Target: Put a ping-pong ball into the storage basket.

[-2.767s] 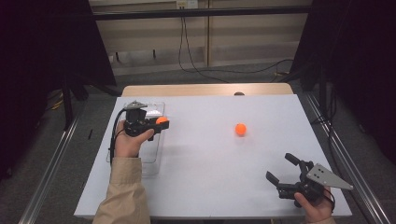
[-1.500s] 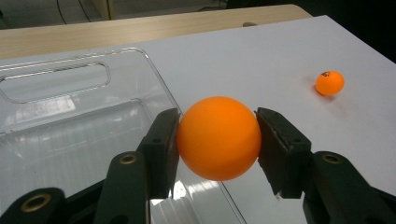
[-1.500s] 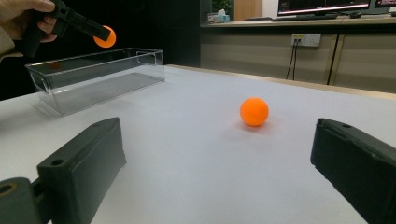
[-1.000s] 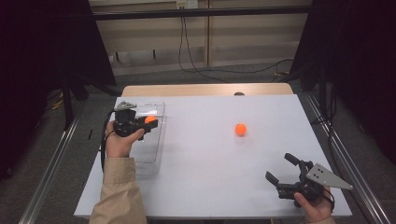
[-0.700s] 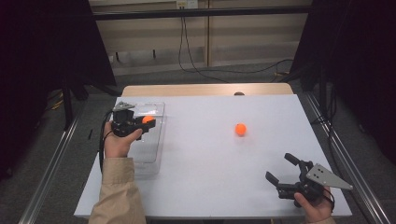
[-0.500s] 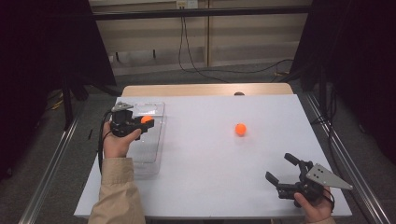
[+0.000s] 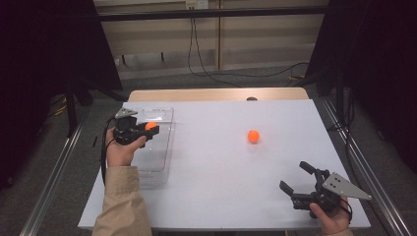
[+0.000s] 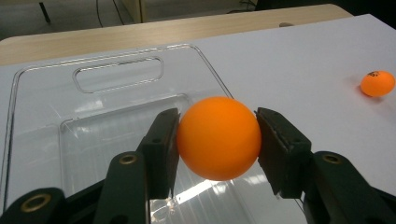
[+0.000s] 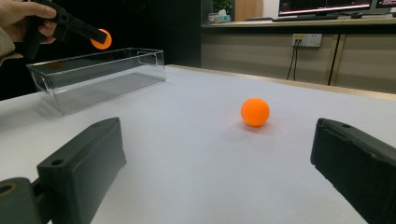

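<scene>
Held orange ball [image 8: 218, 138]: smooth, matte, round, undamaged. It is clamped at its two sides between the black fingers [image 8: 161, 149] of the left gripper [image 7: 145, 129] and hangs above the clear plastic bin [image 7: 161, 147], clear of the bin floor. The bin is rectangular, transparent, upright, with a handle slot at its far end, and stands on the white desk [image 7: 221, 182] near the left edge.

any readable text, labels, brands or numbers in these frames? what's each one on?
None legible.
Ball on the table: small dark print near its top, too blurred to read.
Monitors in the background of the right gripper view: lit content, too small to read.
Held ball and clear tray: no markings seen.
</scene>
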Demonstrator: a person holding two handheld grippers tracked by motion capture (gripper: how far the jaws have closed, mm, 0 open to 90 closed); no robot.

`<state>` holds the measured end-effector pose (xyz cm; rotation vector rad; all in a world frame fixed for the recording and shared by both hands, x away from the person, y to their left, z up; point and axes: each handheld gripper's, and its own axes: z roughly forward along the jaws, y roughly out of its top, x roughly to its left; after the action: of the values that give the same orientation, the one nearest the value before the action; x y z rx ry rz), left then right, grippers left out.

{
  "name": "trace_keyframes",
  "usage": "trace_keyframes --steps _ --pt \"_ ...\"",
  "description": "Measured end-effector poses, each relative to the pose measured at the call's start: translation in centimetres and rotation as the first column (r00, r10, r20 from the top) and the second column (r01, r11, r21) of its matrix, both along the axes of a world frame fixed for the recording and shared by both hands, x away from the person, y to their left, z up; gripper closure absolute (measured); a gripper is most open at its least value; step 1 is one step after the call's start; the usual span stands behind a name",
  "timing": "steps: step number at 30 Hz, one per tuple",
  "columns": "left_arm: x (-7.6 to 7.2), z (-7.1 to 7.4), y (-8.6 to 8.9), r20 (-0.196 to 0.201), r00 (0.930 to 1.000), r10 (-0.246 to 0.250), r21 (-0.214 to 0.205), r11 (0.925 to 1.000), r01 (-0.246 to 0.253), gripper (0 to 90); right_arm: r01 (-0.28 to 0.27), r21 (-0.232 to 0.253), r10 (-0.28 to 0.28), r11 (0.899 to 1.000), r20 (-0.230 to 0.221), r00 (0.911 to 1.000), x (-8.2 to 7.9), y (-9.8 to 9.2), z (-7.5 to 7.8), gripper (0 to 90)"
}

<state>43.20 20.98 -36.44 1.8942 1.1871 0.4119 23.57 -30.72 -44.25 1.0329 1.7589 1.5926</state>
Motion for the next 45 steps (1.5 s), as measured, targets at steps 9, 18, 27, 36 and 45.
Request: trace_keyframes --steps 9,18,27,36,45 --pt "0.0 -0.1 0.4 0.002 0.9999 0.015 0.022 0.9997 -0.015 51.0 0.0 0.0 0.0 1.0 0.0 1.0 0.0 0.0 0.0 2.5" --pt "0.0 -0.2 0.5 0.004 0.9996 0.027 0.04 0.9988 -0.027 50.9 0.0 0.001 0.0 1.0 -0.001 1.0 0.0 0.0 0.0 2.5" --pt "0.2 -0.9 0.7 -0.014 0.9988 0.046 0.052 0.9976 -0.045 50.9 0.0 0.001 0.0 1.0 0.0 1.0 0.0 0.0 0.0 2.5" --pt "0.4 -1.3 0.6 -0.035 0.9982 0.048 0.077 0.996 -0.046 50.8 0.0 0.001 0.0 1.0 0.0 1.0 0.0 0.0 0.0 2.5" --pt "0.6 -1.7 0.7 -0.056 0.9972 0.051 0.089 0.995 -0.046 50.7 -0.001 0.002 0.001 1.0 0.001 1.0 0.0 0.0 0.0 2.5"
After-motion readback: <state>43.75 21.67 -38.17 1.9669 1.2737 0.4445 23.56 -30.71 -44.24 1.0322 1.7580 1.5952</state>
